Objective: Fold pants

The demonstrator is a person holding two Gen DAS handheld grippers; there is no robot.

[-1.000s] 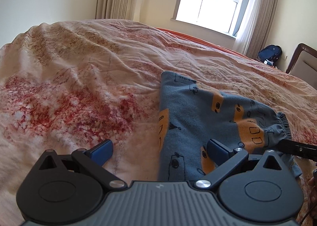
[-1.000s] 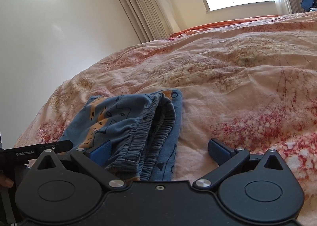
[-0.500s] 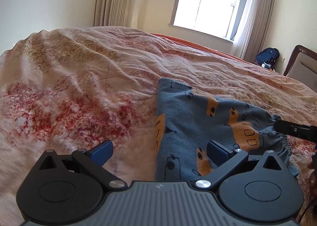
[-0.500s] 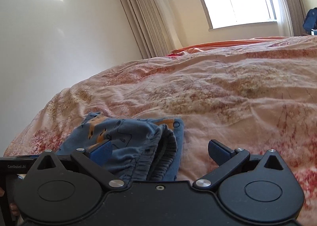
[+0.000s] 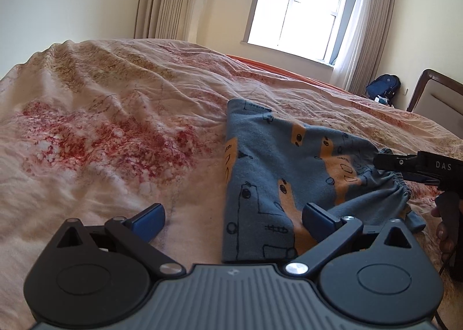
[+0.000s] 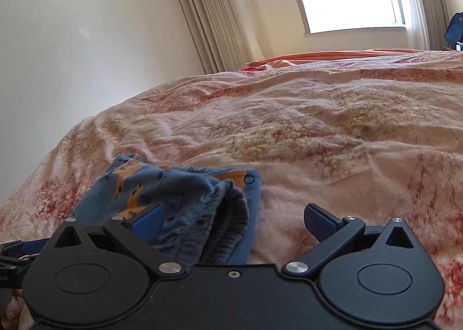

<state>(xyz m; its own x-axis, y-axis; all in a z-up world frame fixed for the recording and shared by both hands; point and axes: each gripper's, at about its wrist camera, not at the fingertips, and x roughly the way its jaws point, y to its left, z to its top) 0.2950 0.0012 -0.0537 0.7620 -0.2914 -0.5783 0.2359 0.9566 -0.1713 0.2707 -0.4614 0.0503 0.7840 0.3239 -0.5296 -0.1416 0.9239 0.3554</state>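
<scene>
Left tongs [image 5: 233, 218] spread wide, empty, above the near edge of the folded pants [image 5: 277, 182]. Right tongs [image 6: 234, 218] likewise spread, empty, over the elastic waistband end. Pants lie on the floral bedspread [image 5: 115, 116]; window [image 5: 295, 9] beyond.

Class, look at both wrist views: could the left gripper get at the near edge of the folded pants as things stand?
Probably yes. The left gripper is open just above the pants' near edge on the bedspread, with nothing between.
</scene>
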